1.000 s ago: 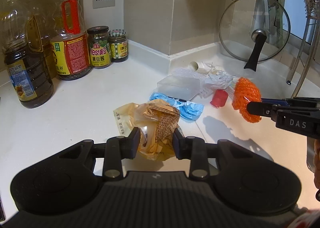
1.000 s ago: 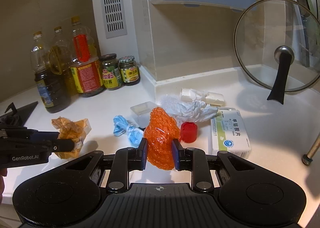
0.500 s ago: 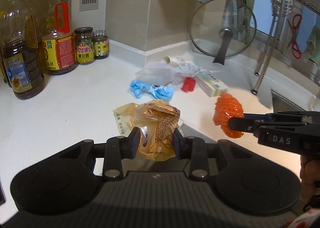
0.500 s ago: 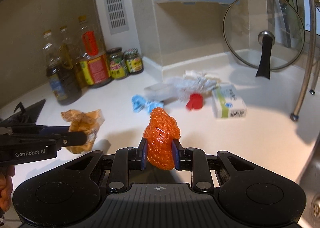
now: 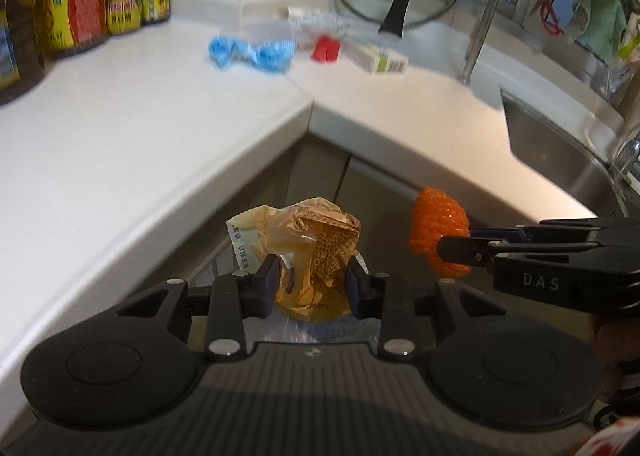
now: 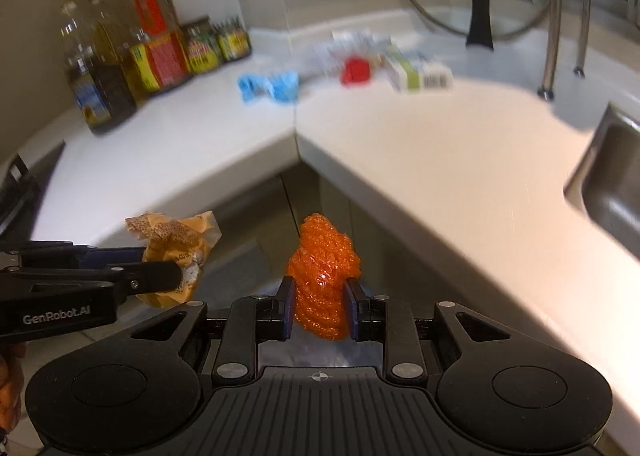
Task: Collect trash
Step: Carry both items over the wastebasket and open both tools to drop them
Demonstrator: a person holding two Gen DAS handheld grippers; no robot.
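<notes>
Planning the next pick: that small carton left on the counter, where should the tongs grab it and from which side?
Grip the carton across its two long side faces, coming from above. It lies flat with the broad face up, and the red cap sits close to one end, so stay nearer the barcode end.

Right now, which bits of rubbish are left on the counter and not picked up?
The blue crumpled piece, the red cap and the small box lie on the counter. The yellow wrapper and orange mesh are held off it in the fingers.

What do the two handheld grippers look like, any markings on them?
Both are matte black plastic with round side housings, ribbed tops and dark blue finger pads. The left gripper reads "GenRobot.AI" in white; the right gripper reads "DAS".
</notes>
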